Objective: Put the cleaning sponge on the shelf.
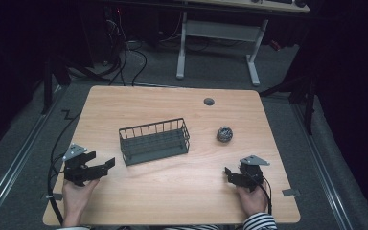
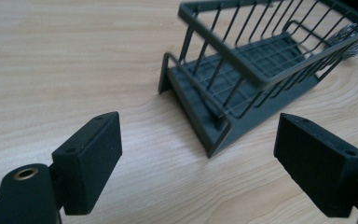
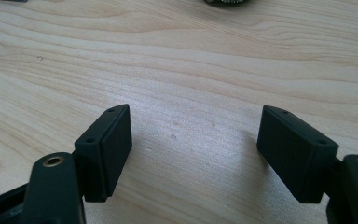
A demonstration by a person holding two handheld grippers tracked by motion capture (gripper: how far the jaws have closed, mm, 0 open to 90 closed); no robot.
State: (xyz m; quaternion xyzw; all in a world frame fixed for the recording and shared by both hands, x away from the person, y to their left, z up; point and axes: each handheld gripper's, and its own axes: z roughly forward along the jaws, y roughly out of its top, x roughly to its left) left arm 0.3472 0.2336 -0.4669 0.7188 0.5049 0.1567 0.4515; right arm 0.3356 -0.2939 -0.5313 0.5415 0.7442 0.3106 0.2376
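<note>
Wire basket (image 1: 154, 141): dark grey, stands upright and empty near the middle of the table (image 1: 172, 201), slightly toward the left edge. Long axis runs roughly left–right, right end angled a little toward the far edge. In the left gripper view the basket (image 2: 256, 70) lies ahead and to the right of the jaws, one short end turned toward them, nothing touching it.

Steel-wool ball (image 1: 224, 134): sits on bare wood to the right of the basket, apart from it, between the basket and the right edge. In the left gripper view it shows through the basket's far bars (image 2: 354, 39); in the right gripper view just its lower edge shows at the top of frame (image 3: 223, 2), straight ahead.

Key relation: the ball lies directly beyond the right gripper (image 1: 237, 176), toward the far edge; the right hand is clearly the nearer one to it. The basket is nearer the left gripper (image 1: 96, 165), which points at its left short end. Judgement: likely a place-ball-in-basket job, right reaching forward for the ball, left free to steady the basket.

Left gripper: near the front-left corner, jaws wide apart, holding nothing, touching nothing.

Right gripper: near the front-right corner, jaws wide apart over bare wood, empty, well short of the ball.

Other: small grey round grommet (image 1: 209, 101) near the far edge.
</note>
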